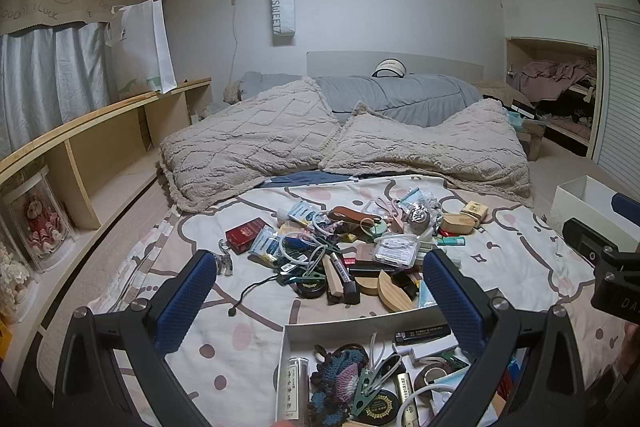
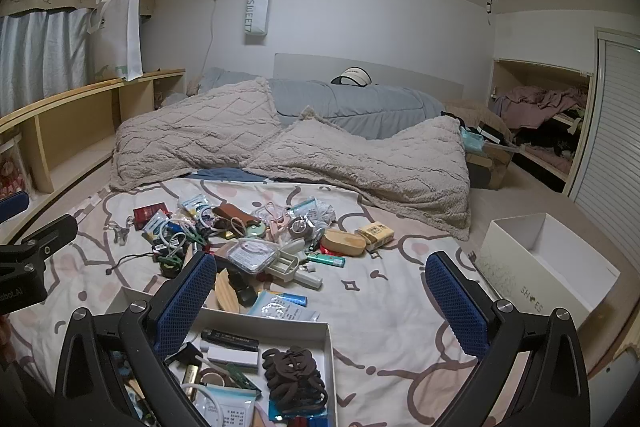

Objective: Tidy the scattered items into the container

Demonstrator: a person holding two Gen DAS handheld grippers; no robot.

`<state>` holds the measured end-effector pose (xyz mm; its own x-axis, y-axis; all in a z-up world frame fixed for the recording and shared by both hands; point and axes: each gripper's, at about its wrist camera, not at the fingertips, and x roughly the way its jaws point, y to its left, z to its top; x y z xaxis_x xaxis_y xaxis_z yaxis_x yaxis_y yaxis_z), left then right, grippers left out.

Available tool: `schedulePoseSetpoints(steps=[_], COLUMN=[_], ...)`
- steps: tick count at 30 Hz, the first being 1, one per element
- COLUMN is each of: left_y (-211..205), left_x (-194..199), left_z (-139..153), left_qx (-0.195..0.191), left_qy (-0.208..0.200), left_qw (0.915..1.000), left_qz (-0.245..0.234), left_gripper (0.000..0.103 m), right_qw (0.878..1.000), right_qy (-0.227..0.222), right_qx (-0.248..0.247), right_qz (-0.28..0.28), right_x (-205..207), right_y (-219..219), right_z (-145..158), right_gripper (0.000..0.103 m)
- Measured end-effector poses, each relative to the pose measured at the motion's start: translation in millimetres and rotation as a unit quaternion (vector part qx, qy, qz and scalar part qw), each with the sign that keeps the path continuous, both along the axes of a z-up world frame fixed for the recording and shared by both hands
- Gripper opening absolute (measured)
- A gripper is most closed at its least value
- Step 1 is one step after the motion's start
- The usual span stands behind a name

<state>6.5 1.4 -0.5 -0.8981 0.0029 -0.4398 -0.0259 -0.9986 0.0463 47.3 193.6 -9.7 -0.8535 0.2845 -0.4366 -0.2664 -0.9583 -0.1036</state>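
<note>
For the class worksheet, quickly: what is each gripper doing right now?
Left gripper: open, holding nothing.
Right gripper: open, holding nothing.

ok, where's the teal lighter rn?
Right wrist view: teal lighter lies centre on the bedspread, at the pile's right edge, just below the wooden oval box.

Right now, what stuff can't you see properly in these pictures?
- Container, both views: its near end is cut off by the bottom edge and partly covered by the tongs' arms.
- Pile, both views: things overlap, and labels are too small to read.
- White box, right wrist view: its near wall hides the floor inside.
</note>
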Motion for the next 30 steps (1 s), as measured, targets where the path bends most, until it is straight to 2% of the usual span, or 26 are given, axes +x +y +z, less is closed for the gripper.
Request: schedulePoseSetpoints(steps=[20,30], left_y=[0,0], left_x=[-1,-15], left_z=[-1,-20], left_qx=[0.000,0.001], left_qy=[-0.001,-0.026], left_qw=[1.0000,0.9997], left_qz=[-0.002,-0.001], left_gripper=[0.103,0.103], right_qw=[1.000,1.000], right_qy=[-0.006,-0.025], right_qx=[-0.002,-0.013], right_qz=[0.006,0.005], right_x=[-1,-13], right_y=[-1,3], right_z=[-1,-15], right_gripper=[0.103,0.103])
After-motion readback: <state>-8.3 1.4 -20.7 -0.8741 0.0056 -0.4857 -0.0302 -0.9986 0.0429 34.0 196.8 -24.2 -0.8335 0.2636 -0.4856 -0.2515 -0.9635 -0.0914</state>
